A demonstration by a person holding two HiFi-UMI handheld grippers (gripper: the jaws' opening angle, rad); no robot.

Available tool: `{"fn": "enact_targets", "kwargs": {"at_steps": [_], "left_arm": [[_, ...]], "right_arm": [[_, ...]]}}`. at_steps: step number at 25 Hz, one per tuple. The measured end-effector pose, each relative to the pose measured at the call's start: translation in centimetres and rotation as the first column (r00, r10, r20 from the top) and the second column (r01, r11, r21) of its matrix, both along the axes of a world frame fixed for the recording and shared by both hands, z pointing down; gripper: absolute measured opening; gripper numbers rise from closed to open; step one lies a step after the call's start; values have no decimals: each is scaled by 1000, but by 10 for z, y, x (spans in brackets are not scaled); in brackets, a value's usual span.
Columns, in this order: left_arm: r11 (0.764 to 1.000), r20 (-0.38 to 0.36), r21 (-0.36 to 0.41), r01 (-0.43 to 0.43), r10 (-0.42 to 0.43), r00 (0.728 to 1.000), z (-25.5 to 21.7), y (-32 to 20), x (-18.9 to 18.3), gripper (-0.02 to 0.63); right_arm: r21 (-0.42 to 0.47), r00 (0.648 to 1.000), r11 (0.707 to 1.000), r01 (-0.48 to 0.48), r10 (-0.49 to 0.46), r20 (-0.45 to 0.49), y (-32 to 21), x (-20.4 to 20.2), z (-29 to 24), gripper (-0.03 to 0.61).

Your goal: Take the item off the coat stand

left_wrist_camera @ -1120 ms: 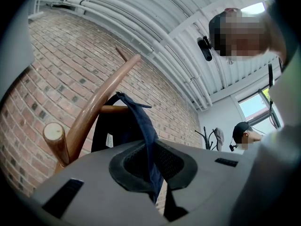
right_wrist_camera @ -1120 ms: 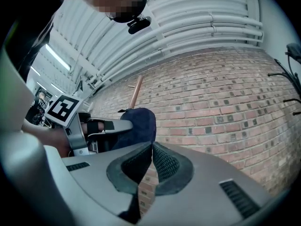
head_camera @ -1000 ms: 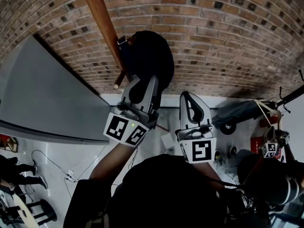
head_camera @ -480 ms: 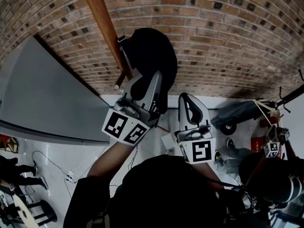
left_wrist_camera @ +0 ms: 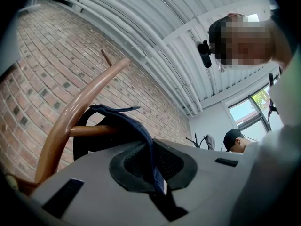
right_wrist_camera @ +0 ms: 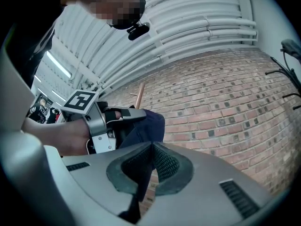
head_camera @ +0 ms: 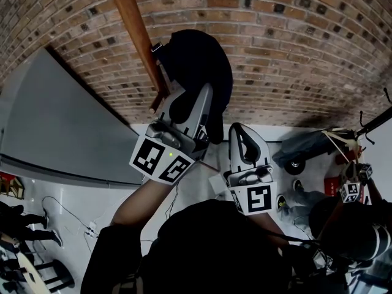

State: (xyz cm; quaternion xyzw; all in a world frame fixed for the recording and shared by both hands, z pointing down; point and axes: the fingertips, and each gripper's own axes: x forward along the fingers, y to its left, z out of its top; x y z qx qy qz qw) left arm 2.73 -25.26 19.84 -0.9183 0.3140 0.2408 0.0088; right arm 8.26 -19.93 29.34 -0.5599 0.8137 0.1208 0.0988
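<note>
A dark navy cap [head_camera: 199,63] hangs against the wooden coat stand [head_camera: 131,23] in front of the brick wall. My left gripper [head_camera: 201,100] reaches up under the cap and is shut on its fabric. In the left gripper view the cap's edge [left_wrist_camera: 136,126] runs down between the jaws, over a curved wooden peg [left_wrist_camera: 70,109]. My right gripper [head_camera: 242,133] sits lower and to the right, jaws together with nothing between them. The right gripper view shows the cap [right_wrist_camera: 148,124] beyond the jaws with the left gripper [right_wrist_camera: 101,126] on it.
A grey slanted panel [head_camera: 55,121] fills the left side. The brick wall [head_camera: 294,41] stands behind the stand. A dark wheeled object [head_camera: 300,149] lies at the right. Another person's marker cube [head_camera: 349,192] shows at the far right, and a person in a cap [left_wrist_camera: 233,138] stands in the room.
My left gripper has risen a little and the cap has lifted with it along the stand. The right gripper has hardly moved.
</note>
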Motion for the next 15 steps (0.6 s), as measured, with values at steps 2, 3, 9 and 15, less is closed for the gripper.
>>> {"fn": "enact_targets", "kwargs": {"at_steps": [2,3,9,15], "left_arm": [[1000,0,10,-4,4,1000,-4,2,2,28],[1000,0,14,-7,7,1000,-7,4,3,29],[999,13,42,-27,26,1000,-17,11,9,28],[998,18,37,-48,48,999,-21,8,17,28]], "right_arm": [[0,1000,1000,-1,1,1,2,1,0,18],[1,1000,1000,-2,2,2,3,1,0,18],[-1,1000,1000,-10,10,5,11,3,2,18],[0,1000,1000,-22,22,11,18,6,5,18]]}}
